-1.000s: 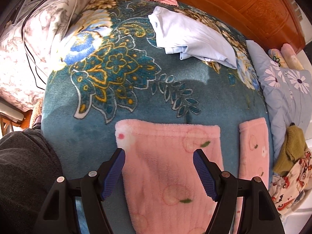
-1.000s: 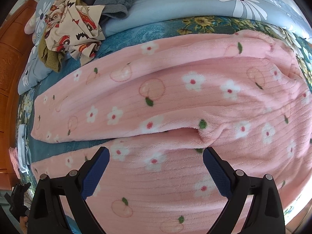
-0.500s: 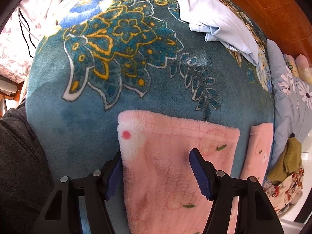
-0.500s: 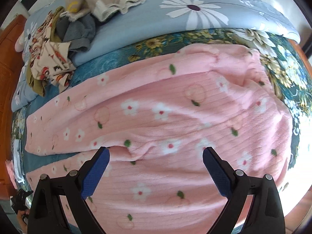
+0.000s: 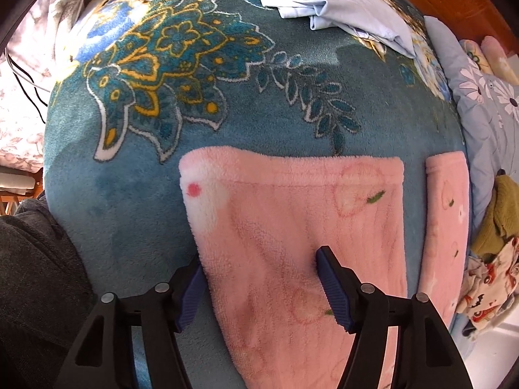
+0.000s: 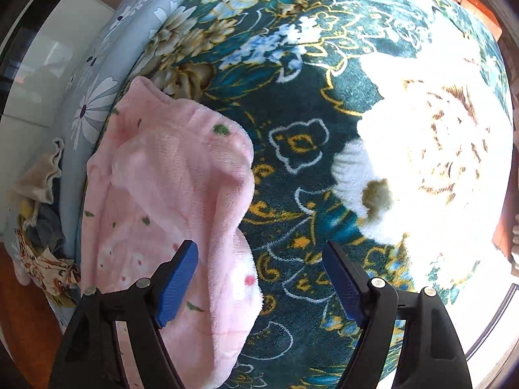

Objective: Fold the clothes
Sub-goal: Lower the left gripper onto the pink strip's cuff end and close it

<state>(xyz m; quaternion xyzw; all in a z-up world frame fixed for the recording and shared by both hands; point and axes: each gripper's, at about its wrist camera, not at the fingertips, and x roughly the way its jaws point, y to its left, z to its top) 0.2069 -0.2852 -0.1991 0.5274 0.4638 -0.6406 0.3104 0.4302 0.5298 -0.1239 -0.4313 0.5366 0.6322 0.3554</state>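
I hold both grippers open over pink fleece pyjama trousers point(image 5: 292, 227) spread on the teal floral blanket point(image 5: 162, 97). My left gripper point(image 5: 259, 282) straddles a leg edge; my right gripper point(image 6: 259, 278) straddles the waistband edge, likely to pinch.

Pajama pants point(image 5: 292, 227) flat on blanket point(image 5: 129, 194), folded shirt point(image 5: 334, 6) beyond them, clothes pile point(image 5: 486, 259) to right
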